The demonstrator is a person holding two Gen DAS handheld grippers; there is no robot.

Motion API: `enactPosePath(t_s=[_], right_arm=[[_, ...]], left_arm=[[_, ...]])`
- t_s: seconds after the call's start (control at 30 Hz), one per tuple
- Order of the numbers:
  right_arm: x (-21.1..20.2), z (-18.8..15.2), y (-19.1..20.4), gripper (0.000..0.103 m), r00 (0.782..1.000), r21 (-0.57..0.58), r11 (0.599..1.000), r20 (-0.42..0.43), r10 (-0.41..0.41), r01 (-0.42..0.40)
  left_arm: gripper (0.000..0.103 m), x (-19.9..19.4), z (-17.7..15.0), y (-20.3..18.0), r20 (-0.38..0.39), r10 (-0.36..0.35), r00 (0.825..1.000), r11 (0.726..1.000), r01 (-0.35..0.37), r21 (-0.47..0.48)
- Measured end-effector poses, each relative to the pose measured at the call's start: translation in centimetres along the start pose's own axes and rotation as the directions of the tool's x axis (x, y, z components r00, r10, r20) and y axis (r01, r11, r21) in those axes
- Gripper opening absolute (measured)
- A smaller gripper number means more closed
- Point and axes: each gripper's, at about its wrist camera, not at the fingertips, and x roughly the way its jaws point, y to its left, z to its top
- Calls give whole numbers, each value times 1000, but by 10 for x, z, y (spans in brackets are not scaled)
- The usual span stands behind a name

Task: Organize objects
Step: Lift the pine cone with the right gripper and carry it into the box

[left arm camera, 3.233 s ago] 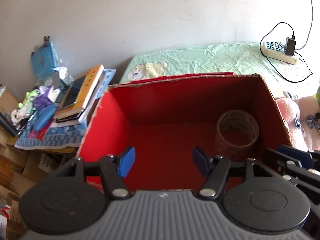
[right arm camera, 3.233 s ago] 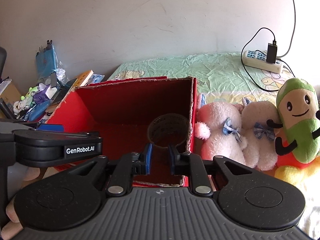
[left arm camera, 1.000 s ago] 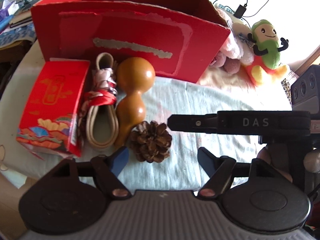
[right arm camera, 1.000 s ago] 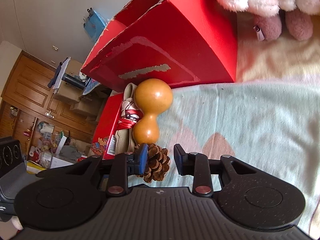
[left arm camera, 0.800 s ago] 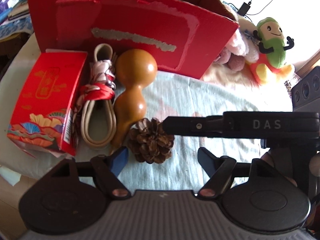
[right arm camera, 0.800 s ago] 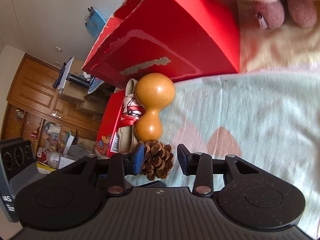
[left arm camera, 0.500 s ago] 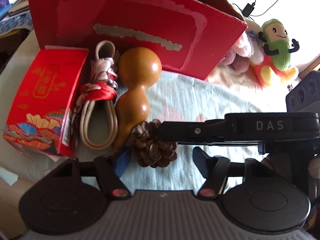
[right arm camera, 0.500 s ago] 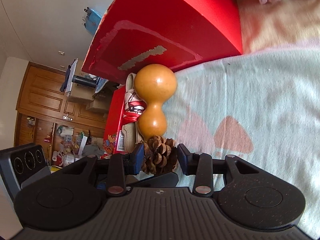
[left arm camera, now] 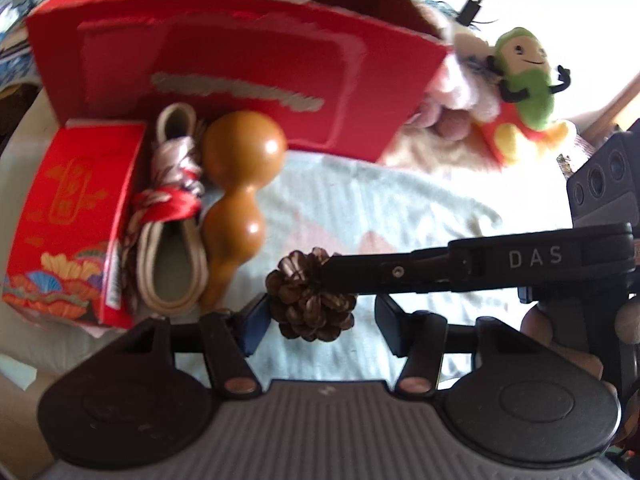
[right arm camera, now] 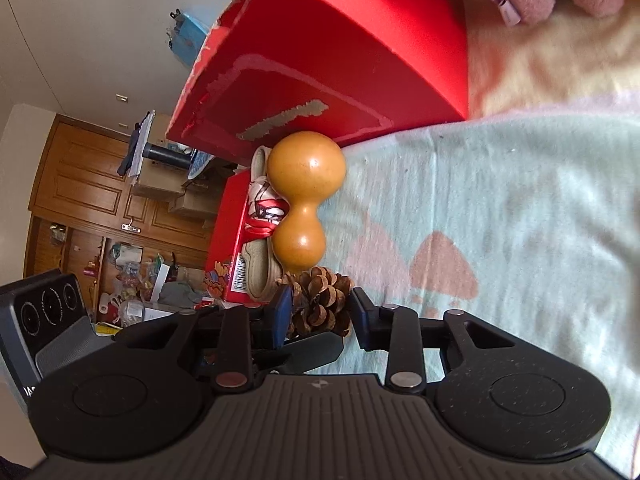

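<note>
Left gripper [left arm camera: 316, 316]: jaws closing around the pine cone [left arm camera: 310, 304], pads not yet pressing, tilted steeply down.
Right gripper [right arm camera: 320, 312]: jaws closing, same cone between them, reaching across from the right.
Cone: on the bed sheet [left arm camera: 380, 208], near the gourd [left arm camera: 240, 184].
Left view only: green plush [left arm camera: 524, 76].
Right view only: wooden cabinets [right arm camera: 80, 184].

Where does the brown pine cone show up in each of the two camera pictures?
Left wrist view: the brown pine cone lies low in the middle, between the left gripper's closing jaws, partly under the right gripper's black finger.
Right wrist view: it sits low, left of centre, between the right gripper's closing jaws.
Shared landmark: the glossy orange-brown gourd lies just beyond the cone in both views.
</note>
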Motion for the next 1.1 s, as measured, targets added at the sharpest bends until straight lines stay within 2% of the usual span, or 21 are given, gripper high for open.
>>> enactPosePath(t_s=[0.17,0.3,0.5,0.67,0.8,0.93,1.1], right_arm=[[-27,-1,16,35,997,-46,998,64,-34,37],[-46,0,36,33,991,-102,993,129,-42,55],[-72,14,65,33,966,-195,979,258,-11,63],[-78,40,90,33,946,-258,961,325,-14,103],[-73,69,106,33,940,-283,945,335,-63,164],[-59,100,120,33,935,-288,922,315,-164,259],[-35,135,127,33,920,-327,864,223,-323,383]], left_arm=[[56,-14,10,-21,38,-36,999,998,34,59],[56,-34,24,-36,101,-55,993,994,46,97],[56,-65,48,-54,231,-60,971,986,22,164],[56,-79,82,-48,282,-105,954,980,52,190],[56,-74,110,-35,284,-135,949,974,74,214],[56,-55,136,-19,246,-186,951,967,133,216],[56,-22,157,4,171,-262,950,954,228,196]])
